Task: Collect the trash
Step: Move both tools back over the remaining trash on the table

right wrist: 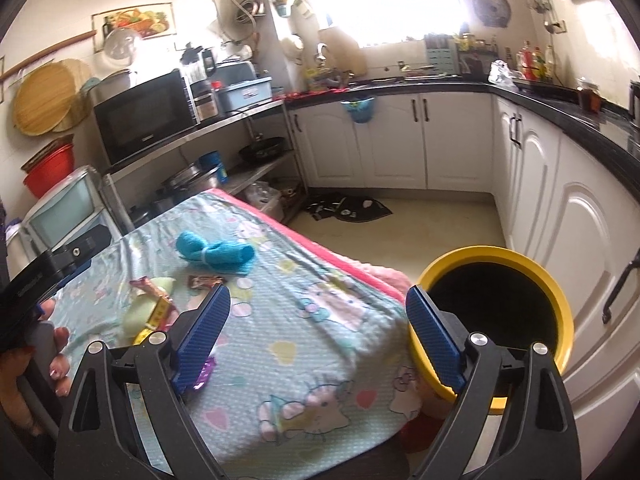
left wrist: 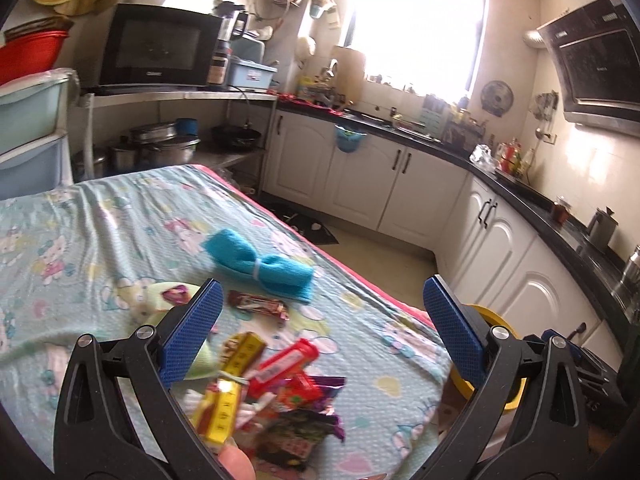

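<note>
A pile of candy wrappers [left wrist: 276, 392] lies on the cartoon-print tablecloth [left wrist: 100, 240], just below my open left gripper [left wrist: 320, 328]. A single brown wrapper [left wrist: 258, 305] lies beyond the pile, also seen in the right wrist view [right wrist: 206, 281]. A pale green item with a pink wrapper [left wrist: 170, 296] sits to the left. My right gripper [right wrist: 318, 332] is open and empty over the table's near corner. A yellow-rimmed trash bin [right wrist: 496, 320] stands on the floor right of the table; its rim shows in the left wrist view [left wrist: 490, 314].
A rolled blue towel [left wrist: 260, 266] tied with a white band lies mid-table. White cabinets [right wrist: 400, 144] and a black counter run along the back and right. A shelf with a microwave [left wrist: 154, 50] and pots stands behind the table. A dark mat [right wrist: 352, 208] lies on the floor.
</note>
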Tool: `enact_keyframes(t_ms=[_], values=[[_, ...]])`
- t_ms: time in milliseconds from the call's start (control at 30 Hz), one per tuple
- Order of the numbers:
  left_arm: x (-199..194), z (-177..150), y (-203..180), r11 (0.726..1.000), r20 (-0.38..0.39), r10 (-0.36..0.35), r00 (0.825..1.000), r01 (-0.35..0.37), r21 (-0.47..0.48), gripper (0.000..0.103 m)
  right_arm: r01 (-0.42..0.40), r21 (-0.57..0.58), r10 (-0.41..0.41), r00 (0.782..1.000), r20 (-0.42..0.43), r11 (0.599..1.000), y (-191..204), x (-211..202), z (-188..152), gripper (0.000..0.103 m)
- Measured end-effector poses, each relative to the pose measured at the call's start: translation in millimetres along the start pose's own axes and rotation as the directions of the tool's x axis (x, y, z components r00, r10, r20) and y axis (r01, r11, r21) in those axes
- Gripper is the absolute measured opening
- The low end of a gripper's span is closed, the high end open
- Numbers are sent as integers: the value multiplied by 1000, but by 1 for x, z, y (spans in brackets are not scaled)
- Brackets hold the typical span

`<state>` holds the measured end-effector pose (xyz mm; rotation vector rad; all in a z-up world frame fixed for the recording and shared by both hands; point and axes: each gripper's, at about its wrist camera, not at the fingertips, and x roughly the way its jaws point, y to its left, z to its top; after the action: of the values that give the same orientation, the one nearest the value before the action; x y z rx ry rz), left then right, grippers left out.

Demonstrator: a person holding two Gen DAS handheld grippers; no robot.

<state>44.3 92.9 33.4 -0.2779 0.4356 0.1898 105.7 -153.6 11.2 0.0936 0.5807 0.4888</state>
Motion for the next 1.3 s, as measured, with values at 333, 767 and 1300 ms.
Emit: enact_keyframes(t_ms=[333,767,1300], values=[[-16,7,43,997,26,77,997,-76,-34,92,-83,-64,83,997,-11,994,45,4,5,87],[-26,4,86,984,17,163,986,-161,-73,92,-200,-121,190,978,-90,972,92,25,2,87],[16,-30,131,970,-154,183,971,-204,-130,92,-303,-156,256,930,-264,940,130,71,-30,81]])
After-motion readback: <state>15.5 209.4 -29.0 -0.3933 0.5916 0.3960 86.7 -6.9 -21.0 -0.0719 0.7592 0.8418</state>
